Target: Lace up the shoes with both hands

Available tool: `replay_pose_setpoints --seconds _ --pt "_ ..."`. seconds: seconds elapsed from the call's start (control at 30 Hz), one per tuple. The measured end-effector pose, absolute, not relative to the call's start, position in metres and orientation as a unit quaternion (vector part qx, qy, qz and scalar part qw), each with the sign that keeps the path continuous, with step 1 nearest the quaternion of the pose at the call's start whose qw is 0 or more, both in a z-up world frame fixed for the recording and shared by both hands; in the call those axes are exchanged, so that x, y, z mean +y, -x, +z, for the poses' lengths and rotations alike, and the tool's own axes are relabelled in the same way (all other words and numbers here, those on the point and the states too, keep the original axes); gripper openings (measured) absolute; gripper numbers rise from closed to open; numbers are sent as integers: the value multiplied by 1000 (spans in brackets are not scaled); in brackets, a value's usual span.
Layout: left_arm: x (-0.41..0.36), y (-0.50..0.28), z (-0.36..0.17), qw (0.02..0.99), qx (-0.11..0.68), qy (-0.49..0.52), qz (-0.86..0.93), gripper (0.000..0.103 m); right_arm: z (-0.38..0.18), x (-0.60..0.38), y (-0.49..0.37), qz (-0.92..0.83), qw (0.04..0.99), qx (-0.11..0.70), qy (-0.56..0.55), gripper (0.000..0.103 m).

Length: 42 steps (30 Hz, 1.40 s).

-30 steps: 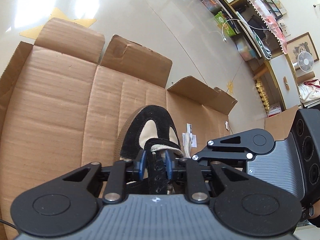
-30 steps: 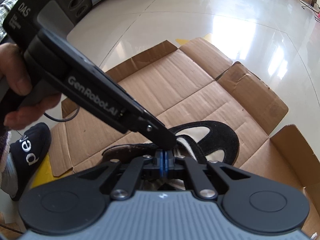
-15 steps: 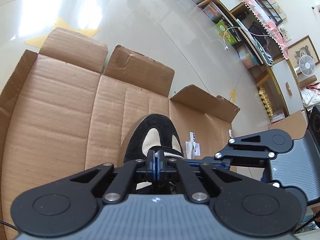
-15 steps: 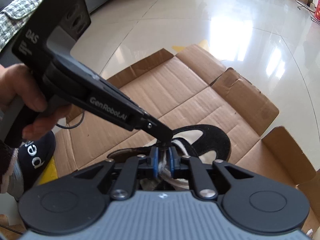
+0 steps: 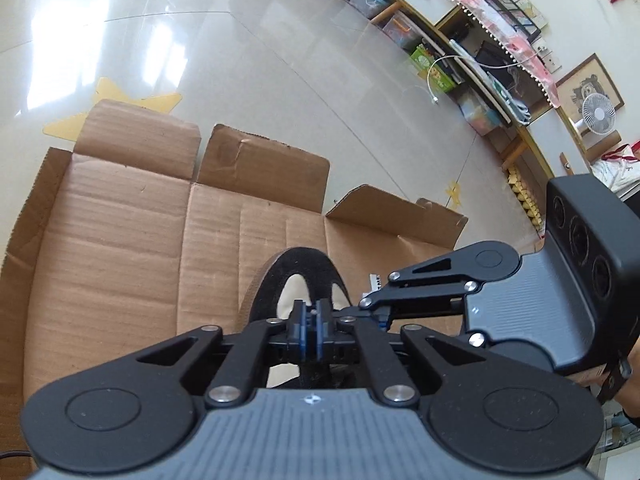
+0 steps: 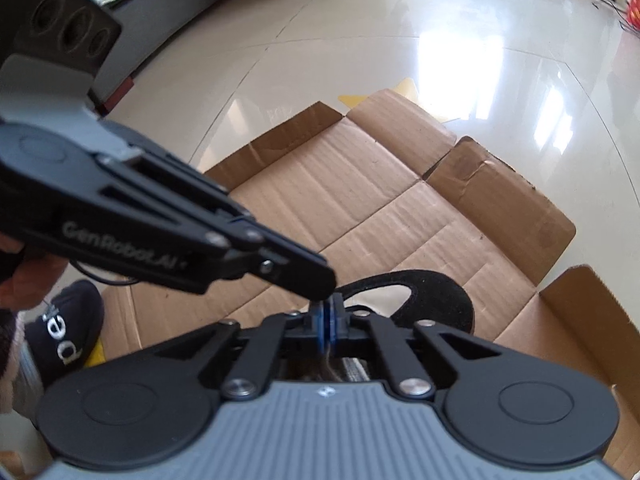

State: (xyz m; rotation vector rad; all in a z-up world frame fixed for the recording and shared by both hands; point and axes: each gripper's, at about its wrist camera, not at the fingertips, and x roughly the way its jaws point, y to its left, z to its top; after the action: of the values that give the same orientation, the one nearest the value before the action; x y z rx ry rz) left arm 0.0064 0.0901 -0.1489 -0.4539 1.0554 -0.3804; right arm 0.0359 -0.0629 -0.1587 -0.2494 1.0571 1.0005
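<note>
From the left wrist, the left claw [image 5: 311,330] hung over the black suede shoe [image 5: 298,276], whose toe pointed away across the flattened cardboard [image 5: 120,248] on the tiled floor [image 5: 240,60]. Its blue pads stood a narrow gap apart and were opening — no lace showed between them here. The right claw [image 5: 382,318] reached in from the right, its tips just beside the left one's and hidden behind the left claw's linkage.

From the right wrist, the right claw [image 6: 329,326] was closed, blue pads pressed together, with a thin pale strand — probably the lace [image 6: 329,354] — running down from between them, too blurred to be sure. The left claw's tip came in from the left and ended right above those pads. The shoe lay just beyond, its cream panels showing, on the same cardboard. A dark slipper [image 6: 64,336] sat at the lower left.
</note>
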Motion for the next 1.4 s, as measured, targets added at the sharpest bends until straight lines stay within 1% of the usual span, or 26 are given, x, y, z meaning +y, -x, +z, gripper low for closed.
replay_pose_setpoints --seconds 0.07,0.17,0.2,0.3,0.53,0.73,0.93,1.17,1.23,1.3,1.33,1.4 --pt "91 -5 -148 820 503 199 -185 14 -154 -66 -38 455 739 487 103 2" --pt "86 -4 -153 815 519 156 -205 22 -139 -68 -43 457 738 488 87 2" --pt "85 -4 -156 813 522 152 -208 23 -133 -68 -45 460 737 488 80 2" --pt "78 -3 -170 805 528 141 -231 23 -107 -64 -55 471 737 480 71 2" --pt "69 -2 -170 808 517 106 -262 23 -30 -37 -80 498 746 432 99 2" --pt "69 -1 -177 806 515 113 -269 23 50 -3 -96 510 771 363 117 2" --pt "74 -1 -175 806 512 121 -271 23 110 32 -101 533 785 296 109 2" --pt "76 1 -174 807 509 122 -275 23 145 57 -96 558 792 234 76 2" --pt "77 0 -175 801 513 127 -281 25 153 62 -95 563 795 216 57 2" --pt "77 2 -177 797 517 130 -286 32 160 63 -96 565 797 208 48 2" --pt "77 3 -177 797 516 129 -287 34 162 66 -97 567 796 208 47 2" --pt "77 5 -177 797 515 129 -288 34 158 70 -97 568 793 211 52 2"
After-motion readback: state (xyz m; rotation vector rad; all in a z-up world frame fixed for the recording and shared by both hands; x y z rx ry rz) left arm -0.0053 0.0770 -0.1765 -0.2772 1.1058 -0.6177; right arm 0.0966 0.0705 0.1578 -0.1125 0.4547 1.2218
